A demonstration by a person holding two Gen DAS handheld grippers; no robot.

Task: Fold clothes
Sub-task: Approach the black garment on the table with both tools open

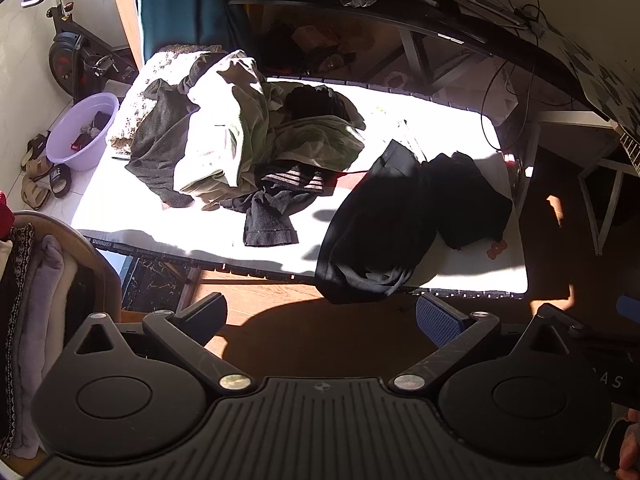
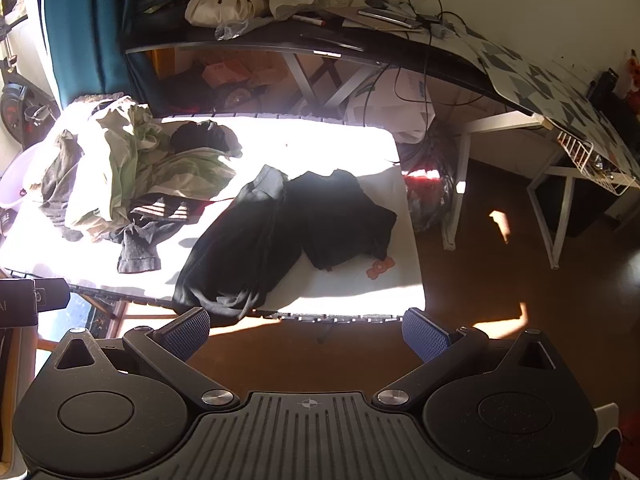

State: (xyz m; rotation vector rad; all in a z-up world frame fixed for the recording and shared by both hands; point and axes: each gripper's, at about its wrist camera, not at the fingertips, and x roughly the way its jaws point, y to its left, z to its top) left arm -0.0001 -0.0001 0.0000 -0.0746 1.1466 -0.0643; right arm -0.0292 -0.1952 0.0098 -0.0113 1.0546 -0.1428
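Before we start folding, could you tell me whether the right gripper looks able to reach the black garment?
Probably yes: the right gripper is open and empty, and the black garment lies uncovered at the table's near edge.

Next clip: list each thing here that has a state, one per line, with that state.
Left tool: open, empty, held short of the bed.
Right tool: open, empty, held short of the bed.
Black garment: spread out, unfolded, near edge hanging over the bed.
Clothes pile: heaped, unfolded.
Purple basin: on the floor, holding a few items.
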